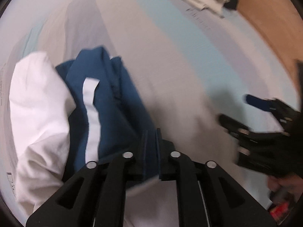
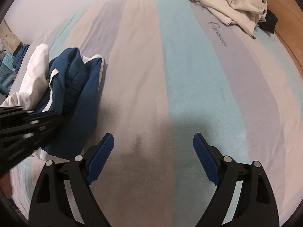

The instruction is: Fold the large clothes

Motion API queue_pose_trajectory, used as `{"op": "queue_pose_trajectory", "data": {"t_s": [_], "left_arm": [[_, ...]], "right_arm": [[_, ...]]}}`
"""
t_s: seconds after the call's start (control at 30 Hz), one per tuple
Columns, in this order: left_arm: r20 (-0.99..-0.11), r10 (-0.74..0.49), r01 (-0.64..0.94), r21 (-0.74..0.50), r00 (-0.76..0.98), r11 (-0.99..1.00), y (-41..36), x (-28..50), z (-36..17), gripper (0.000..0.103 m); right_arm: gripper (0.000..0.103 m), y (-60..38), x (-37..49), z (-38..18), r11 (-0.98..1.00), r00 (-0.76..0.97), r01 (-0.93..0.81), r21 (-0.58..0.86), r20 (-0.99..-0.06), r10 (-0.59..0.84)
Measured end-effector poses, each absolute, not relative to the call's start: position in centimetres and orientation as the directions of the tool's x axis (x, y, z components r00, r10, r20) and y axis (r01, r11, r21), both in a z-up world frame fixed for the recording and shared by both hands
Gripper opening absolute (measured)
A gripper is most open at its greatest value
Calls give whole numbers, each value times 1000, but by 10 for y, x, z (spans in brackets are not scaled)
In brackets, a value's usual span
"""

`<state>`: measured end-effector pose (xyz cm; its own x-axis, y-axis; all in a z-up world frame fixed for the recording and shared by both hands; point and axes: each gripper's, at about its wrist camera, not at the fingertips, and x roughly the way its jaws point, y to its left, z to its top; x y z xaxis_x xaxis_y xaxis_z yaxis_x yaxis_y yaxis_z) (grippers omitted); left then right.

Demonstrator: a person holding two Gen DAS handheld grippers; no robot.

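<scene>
A crumpled dark blue and white garment [image 1: 106,94] lies bunched on the striped bed sheet [image 1: 170,66], at the left in the right wrist view [image 2: 75,79]. My left gripper [image 1: 151,132] hangs over its near end with the jaws a narrow gap apart. Blue cloth lies in that gap, and the pads do not visibly press it. The picture there is blurred. The left gripper [image 2: 28,121] also shows at the left edge of the right wrist view. My right gripper [image 2: 153,141] stands wide open above bare sheet with nothing between its blue pads [image 2: 102,160]; it shows blurred at the right [image 1: 238,109].
A heap of beige clothes [image 2: 234,5] with a black item [image 2: 269,22] beside it lies at the far right corner of the bed. A wooden surface [image 2: 284,19] borders the bed there. More blue and teal clothes [image 2: 9,70] are piled at the far left.
</scene>
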<state>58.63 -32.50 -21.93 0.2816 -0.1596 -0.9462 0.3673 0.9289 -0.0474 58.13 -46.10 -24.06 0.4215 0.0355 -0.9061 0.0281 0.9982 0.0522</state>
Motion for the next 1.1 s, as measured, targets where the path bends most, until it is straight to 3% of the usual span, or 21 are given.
{"op": "queue_pose_trajectory", "data": {"t_s": [0.03,0.07,0.1,0.17,0.27,0.5,0.73,0.9,1.1], "left_arm": [[-942,-173,367,-59,286,928,-322,583,-206,33],[-937,-186,365,-69,297,929,-317,580,-193,63],[-924,-210,352,-90,319,932,-308,577,-176,75],[-910,-220,355,-88,351,931,-298,577,-153,76],[-910,-217,329,-97,352,939,-265,583,-128,91],[-903,-87,230,13,421,973,-140,620,-117,93],[-939,-234,168,-196,253,966,-40,647,-191,93],[-908,-377,188,-344,182,920,-25,645,-229,93],[-884,-447,193,-419,138,887,-32,657,-259,93]], "right_arm": [[82,-459,583,-236,999,424,22,46,-905,32],[82,-456,584,-230,999,429,15,39,-903,28],[82,-453,586,-226,999,433,10,35,-901,27],[82,-444,590,-215,999,443,-4,41,-896,39],[82,-425,598,-200,998,455,-32,55,-888,64],[82,-364,623,-197,991,409,-120,60,-906,104],[83,-356,649,-237,989,299,-40,142,-943,147],[85,-368,662,-269,955,218,61,292,-937,272],[87,-366,672,-297,899,155,105,426,-900,408]]}}
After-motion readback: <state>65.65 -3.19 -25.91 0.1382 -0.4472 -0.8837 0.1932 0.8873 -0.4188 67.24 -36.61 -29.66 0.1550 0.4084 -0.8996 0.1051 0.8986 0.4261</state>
